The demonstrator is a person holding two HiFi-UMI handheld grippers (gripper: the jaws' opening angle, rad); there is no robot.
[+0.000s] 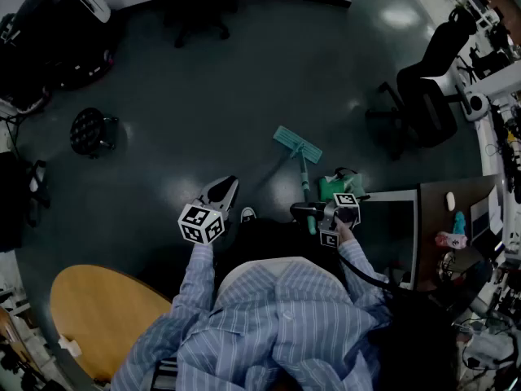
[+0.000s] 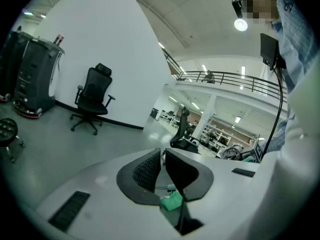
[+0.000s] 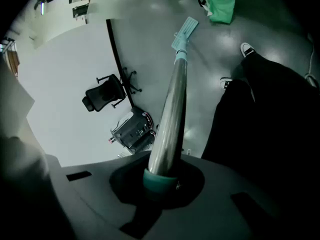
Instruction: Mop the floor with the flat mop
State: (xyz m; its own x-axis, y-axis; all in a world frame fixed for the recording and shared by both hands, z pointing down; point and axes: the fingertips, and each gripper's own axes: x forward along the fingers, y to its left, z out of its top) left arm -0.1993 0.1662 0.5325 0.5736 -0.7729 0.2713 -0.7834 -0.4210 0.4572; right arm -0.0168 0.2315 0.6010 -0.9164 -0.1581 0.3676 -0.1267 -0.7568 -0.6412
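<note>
Jaws round mop handle (image 3: 170,99) — clamped, right gripper (image 3: 161,178)

Dark glossy floor (image 1: 244,80) (ceiling lights mirrored in it), black office chair (image 1: 427,96), round wooden table (image 1: 98,316), white wall (image 2: 100,44)

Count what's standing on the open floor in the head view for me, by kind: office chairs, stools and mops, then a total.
office chairs: 2
round stool: 1
flat mop: 1
Total: 4
</note>
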